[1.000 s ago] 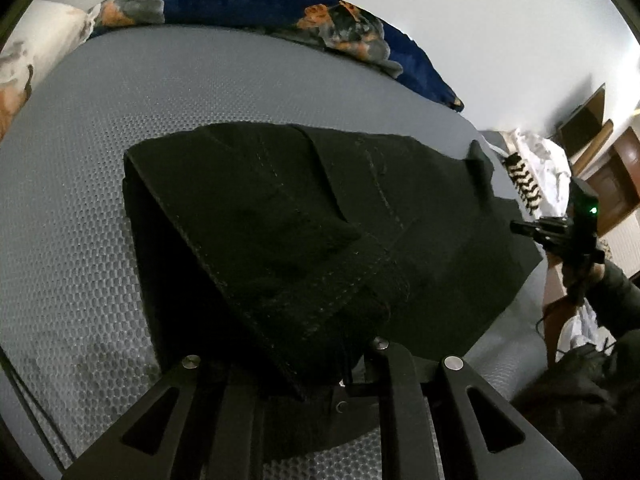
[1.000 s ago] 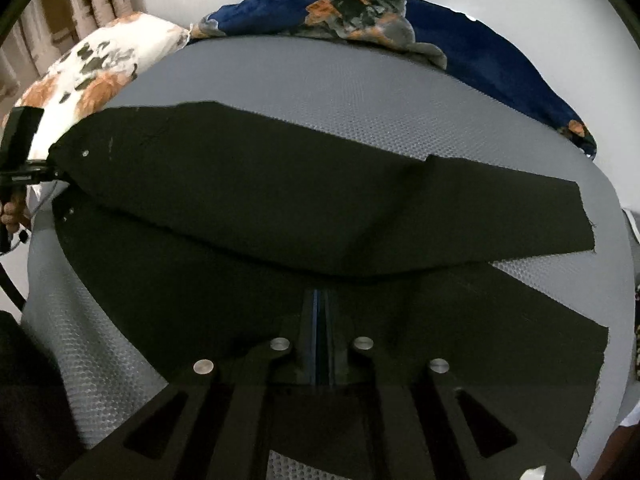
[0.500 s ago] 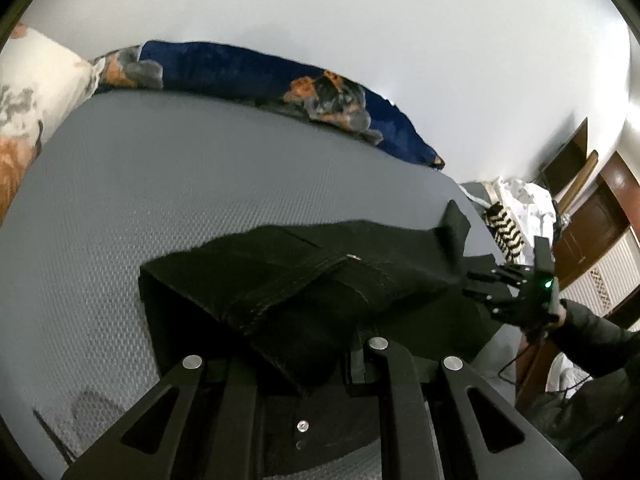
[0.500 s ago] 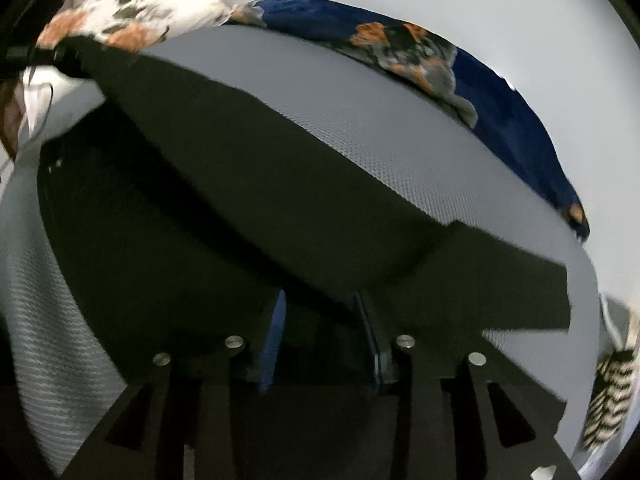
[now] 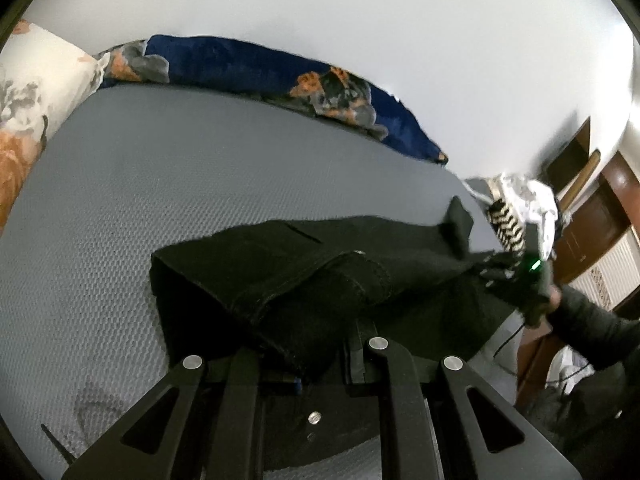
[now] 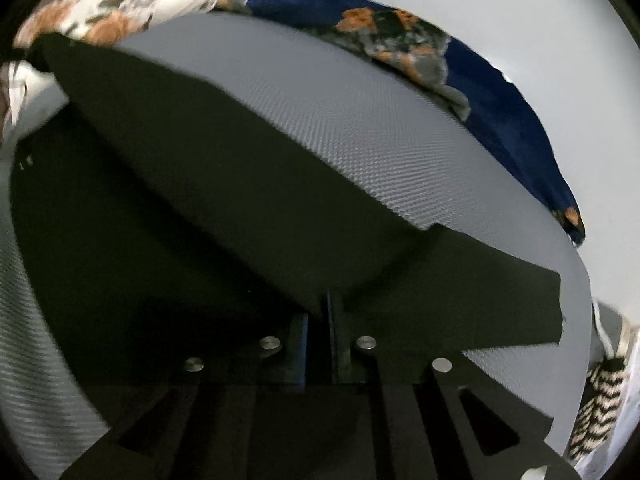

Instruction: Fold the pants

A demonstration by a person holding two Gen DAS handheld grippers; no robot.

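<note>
Left wrist view: left claw (image 5: pixel 316 354) pinching waistband end of black pants (image 5: pixel 304 280), lifted above grey bed (image 5: pixel 180 184). Right wrist view: right claw (image 6: pixel 318 316), having just snapped closed, clamped on pants' folded edge, cloth stretched leftward over bed.

Bedroom: mattress (image 5: pixel 200 184), floral pillow (image 5: pixel 36 92)

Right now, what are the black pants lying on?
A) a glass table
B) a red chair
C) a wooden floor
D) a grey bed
D: the black pants are spread over the grey textured bed, with a dark blue flowered blanket along its far edge by the wall.
</note>
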